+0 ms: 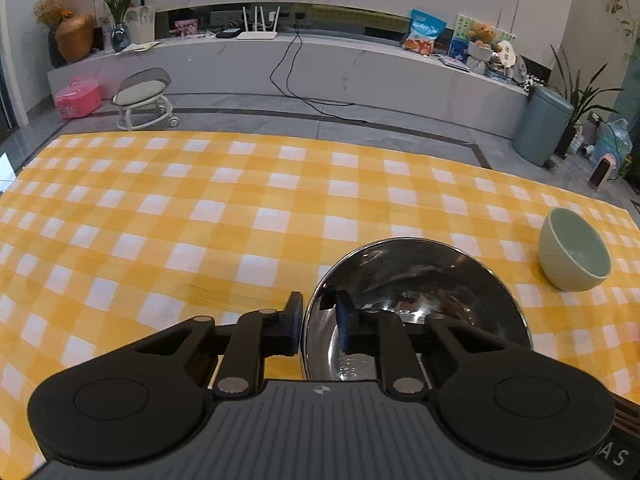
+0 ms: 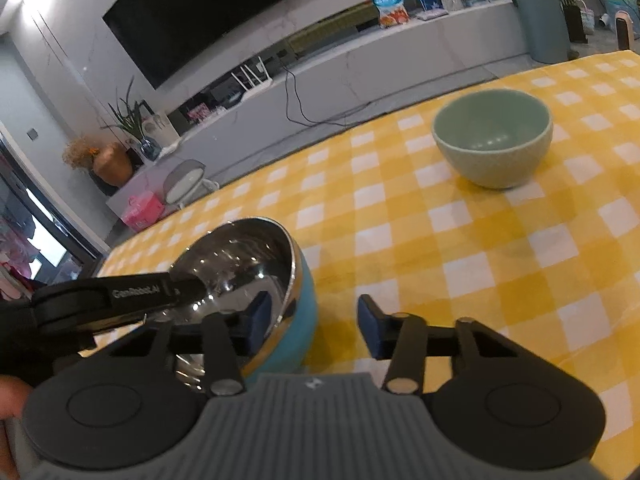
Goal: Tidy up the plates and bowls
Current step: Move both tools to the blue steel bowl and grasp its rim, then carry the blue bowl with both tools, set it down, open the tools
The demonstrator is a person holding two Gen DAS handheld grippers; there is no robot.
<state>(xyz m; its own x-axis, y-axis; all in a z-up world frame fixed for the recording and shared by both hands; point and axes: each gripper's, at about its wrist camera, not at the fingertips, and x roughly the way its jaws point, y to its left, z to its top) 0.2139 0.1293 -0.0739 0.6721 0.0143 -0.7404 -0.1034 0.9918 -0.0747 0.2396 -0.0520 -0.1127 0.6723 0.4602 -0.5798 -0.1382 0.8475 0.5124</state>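
A steel bowl (image 1: 420, 292) with a blue outer shell sits on the yellow checked tablecloth (image 1: 200, 220). My left gripper (image 1: 320, 316) straddles its left rim, one finger outside and one inside, with a small gap at the rim. In the right wrist view the same steel bowl (image 2: 248, 260) is at lower left. My right gripper (image 2: 312, 320) is open around its right rim, left finger inside, right finger well clear. A pale green ceramic bowl (image 2: 494, 140) stands upright farther right and also shows in the left wrist view (image 1: 574, 250).
The table's far edge (image 1: 280, 136) runs across the view; beyond it lie the floor, a white stool (image 1: 144, 98), a pink box (image 1: 78, 96) and a grey bin (image 1: 542, 124). The left gripper's arm (image 2: 112, 300) crosses the lower left of the right wrist view.
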